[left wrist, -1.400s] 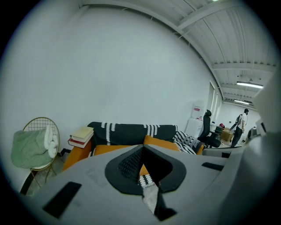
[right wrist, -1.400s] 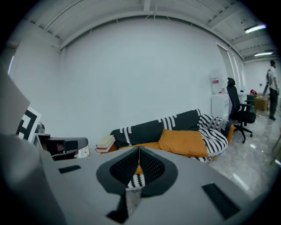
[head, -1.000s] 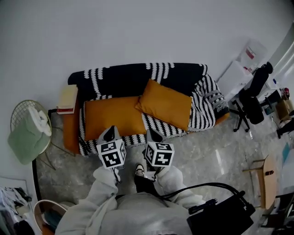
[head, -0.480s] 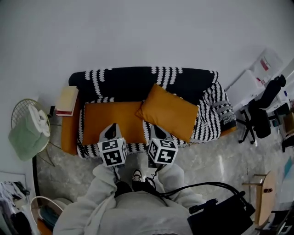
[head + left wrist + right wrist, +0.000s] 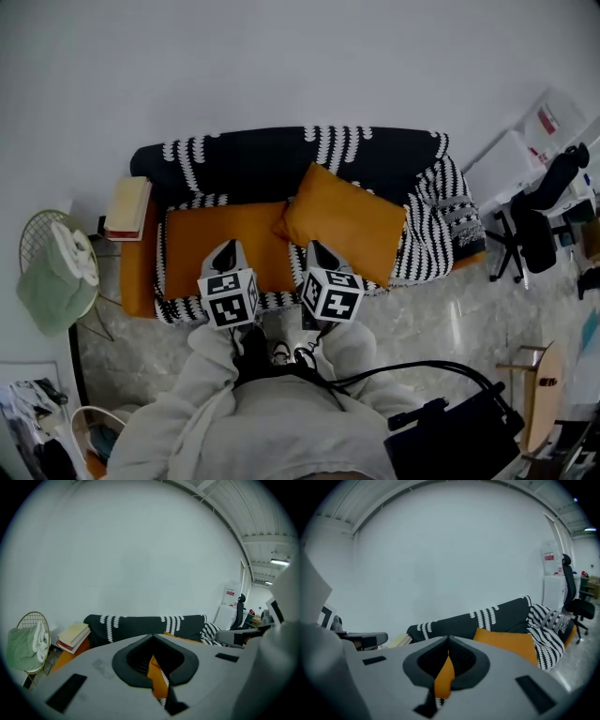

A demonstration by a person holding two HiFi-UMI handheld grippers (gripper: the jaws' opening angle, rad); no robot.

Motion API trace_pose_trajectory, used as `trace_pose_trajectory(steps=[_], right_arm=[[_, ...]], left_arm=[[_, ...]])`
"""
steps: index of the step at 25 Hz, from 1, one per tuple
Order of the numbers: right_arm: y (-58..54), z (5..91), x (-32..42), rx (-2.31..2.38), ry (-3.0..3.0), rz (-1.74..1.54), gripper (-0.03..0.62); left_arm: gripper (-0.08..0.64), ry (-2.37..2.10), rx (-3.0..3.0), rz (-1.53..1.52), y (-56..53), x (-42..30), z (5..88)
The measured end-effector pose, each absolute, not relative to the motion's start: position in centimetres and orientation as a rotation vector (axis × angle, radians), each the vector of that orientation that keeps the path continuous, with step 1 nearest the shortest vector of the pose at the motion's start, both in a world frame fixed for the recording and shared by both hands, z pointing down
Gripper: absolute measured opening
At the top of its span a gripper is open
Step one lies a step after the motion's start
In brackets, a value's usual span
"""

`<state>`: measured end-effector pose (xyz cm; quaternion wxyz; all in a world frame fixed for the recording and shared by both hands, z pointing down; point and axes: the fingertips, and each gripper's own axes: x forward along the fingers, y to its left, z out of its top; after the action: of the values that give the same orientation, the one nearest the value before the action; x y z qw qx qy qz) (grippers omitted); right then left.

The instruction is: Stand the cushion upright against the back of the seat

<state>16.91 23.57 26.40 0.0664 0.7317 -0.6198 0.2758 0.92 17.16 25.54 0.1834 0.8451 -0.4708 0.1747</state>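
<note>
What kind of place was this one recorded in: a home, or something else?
Probably a living-room corner staged inside an office or studio rather than a real home. A throw-covered sofa with an orange cushion stands against a bare white wall, and an office chair sits right beside it.

In the head view the left gripper (image 5: 225,253) and right gripper (image 5: 317,251) cover the front edge of the sofa (image 5: 281,159) and part of the cushion (image 5: 345,221), and their marker cubes (image 5: 228,300) hide the hands. In each gripper view the grey gripper body fills the lower half, leaving the seat (image 5: 157,674) only an orange sliver through its notch. The black case (image 5: 459,436) is cut off by the bottom edge; the red print on the white cabinet (image 5: 544,122) is too small to read.
</note>
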Motion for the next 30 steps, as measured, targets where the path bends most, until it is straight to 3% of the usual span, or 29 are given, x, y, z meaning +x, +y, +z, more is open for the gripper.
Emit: trace_pose_trajectory(steps=[12,30], right_arm=[[15.4,25.1,16.3,2.13,-1.933,0.764,0.061],[5.1,31.8,0.8,1.553,-2.148,0.825,0.061]], left_arm=[[-0.002,-1.446,2.288,0.441,9.4,-2.1,25.3],[-0.002,-1.782,1.788,0.48,8.6,-19.0,32.4]])
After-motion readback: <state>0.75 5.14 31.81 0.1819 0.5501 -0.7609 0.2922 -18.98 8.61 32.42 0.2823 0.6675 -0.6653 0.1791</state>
